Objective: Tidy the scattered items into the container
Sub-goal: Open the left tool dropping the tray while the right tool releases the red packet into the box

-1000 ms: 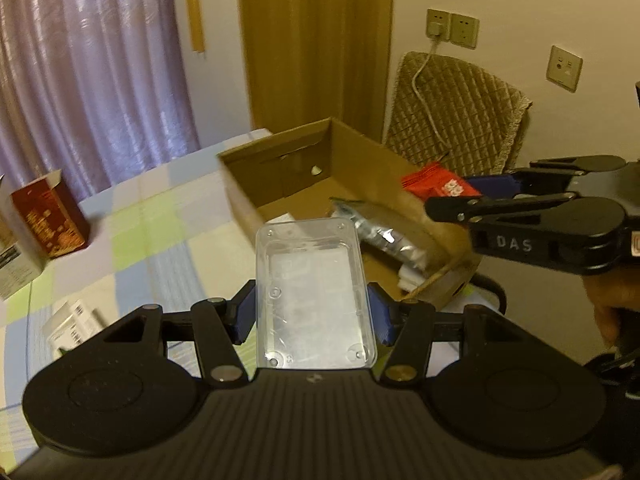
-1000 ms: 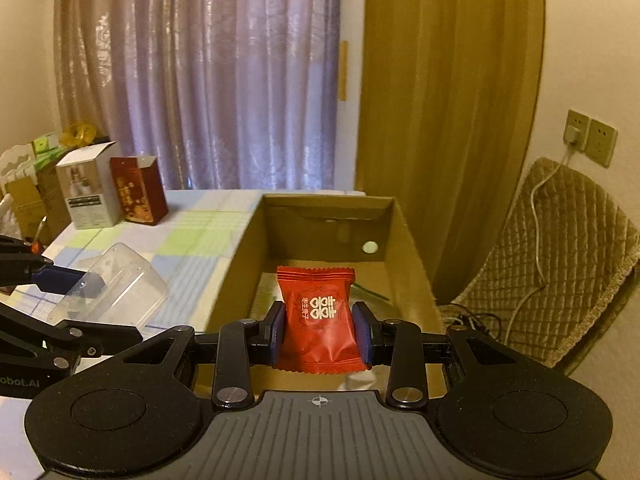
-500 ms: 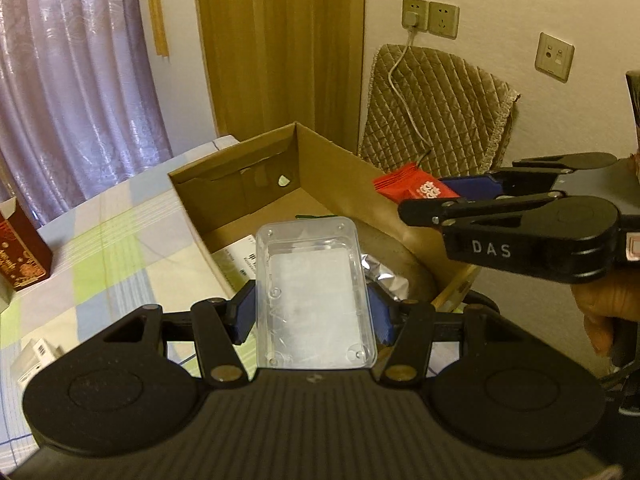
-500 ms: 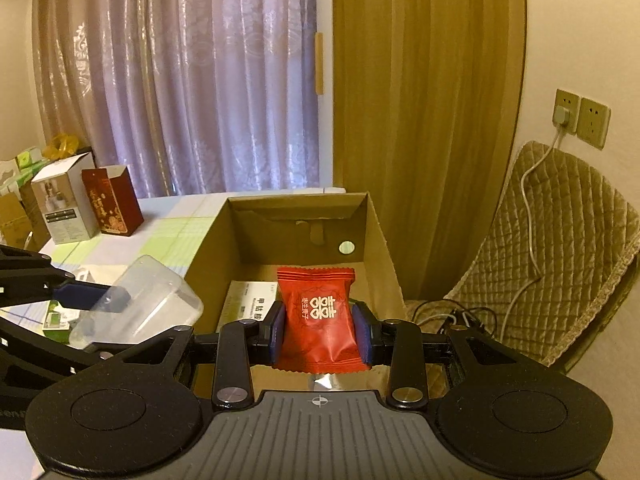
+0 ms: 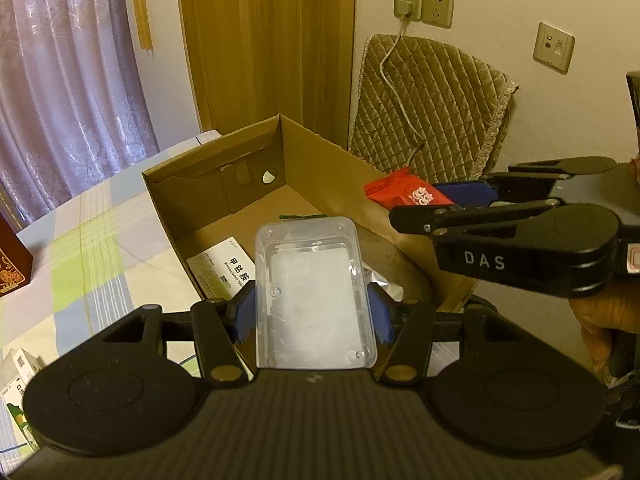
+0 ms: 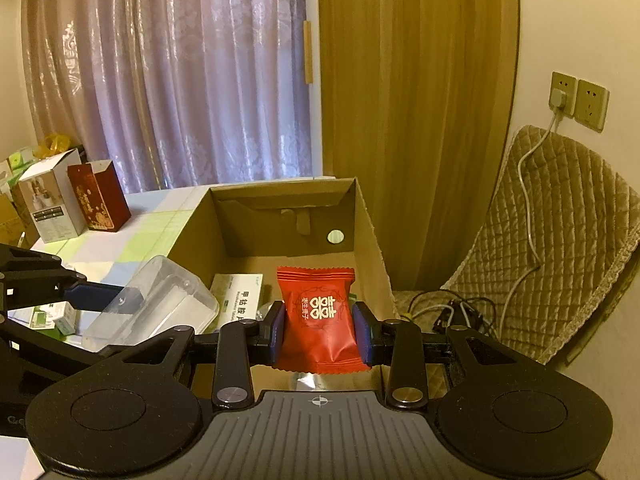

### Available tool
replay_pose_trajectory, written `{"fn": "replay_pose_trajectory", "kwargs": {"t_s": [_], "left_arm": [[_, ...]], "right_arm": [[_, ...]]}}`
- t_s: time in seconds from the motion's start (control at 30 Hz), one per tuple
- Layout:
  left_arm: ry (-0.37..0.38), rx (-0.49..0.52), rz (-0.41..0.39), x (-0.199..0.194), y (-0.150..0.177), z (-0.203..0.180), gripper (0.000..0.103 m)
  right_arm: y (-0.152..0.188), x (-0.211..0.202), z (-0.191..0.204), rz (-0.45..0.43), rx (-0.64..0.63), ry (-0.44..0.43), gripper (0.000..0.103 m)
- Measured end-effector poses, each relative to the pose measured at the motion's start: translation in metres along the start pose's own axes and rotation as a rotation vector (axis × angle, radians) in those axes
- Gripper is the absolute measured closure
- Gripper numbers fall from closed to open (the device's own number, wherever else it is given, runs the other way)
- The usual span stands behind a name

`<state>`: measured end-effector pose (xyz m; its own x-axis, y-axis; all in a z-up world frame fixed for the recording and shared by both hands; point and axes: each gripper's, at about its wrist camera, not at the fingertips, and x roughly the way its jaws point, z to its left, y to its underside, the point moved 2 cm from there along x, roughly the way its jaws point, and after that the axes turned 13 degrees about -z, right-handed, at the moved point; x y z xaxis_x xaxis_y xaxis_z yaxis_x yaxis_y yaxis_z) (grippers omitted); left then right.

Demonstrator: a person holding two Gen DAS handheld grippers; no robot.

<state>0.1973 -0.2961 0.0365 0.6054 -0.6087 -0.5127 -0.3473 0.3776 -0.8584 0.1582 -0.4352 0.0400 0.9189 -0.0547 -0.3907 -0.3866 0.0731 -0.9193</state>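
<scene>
Hovering over the open brown cardboard box (image 6: 366,220), both pairs of tongs carry loads. The left tongs (image 5: 312,312) pinch a clear rectangular plastic tub (image 5: 314,292) by its long sides, so its long axis runs forward along the fingers toward the box's far wall; the tub sits above the box's near-left corner, partly over the rim. The right tongs (image 6: 320,330) pinch a red sealed snack packet (image 6: 318,312) with white characters, held upright with its long axis pointing at the far wall, above the near part of the box floor. In my judgement the release turns on this: the packet lies wholly inside the box's outline, so the right tongs are better placed to let go, while the tub still straddles the left wall and wants shifting further over the floor.

Inside the box a white medicine carton (image 6: 240,296) with printed characters lies against the left wall, and a crumpled silver foil pack (image 5: 380,280) lies beside it, mostly hidden under the tub. How much bare floor remains beneath the packet cannot be seen. On the checked cloth of the table (image 5: 100,248), left of the box, small white cartons (image 5: 18,368) are cut off at the frame edge.
</scene>
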Motion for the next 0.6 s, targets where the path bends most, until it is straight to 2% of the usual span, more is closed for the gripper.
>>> {"fn": "replay_pose_trajectory", "kwargs": {"t_s": [0.6], "left_arm": [[-0.047,-0.010,-0.014,-0.019,0.008,0.017,0.047]], "right_arm": [[0.000,0.004,0.011,0.004,-0.010,-0.015,0.064]]}}
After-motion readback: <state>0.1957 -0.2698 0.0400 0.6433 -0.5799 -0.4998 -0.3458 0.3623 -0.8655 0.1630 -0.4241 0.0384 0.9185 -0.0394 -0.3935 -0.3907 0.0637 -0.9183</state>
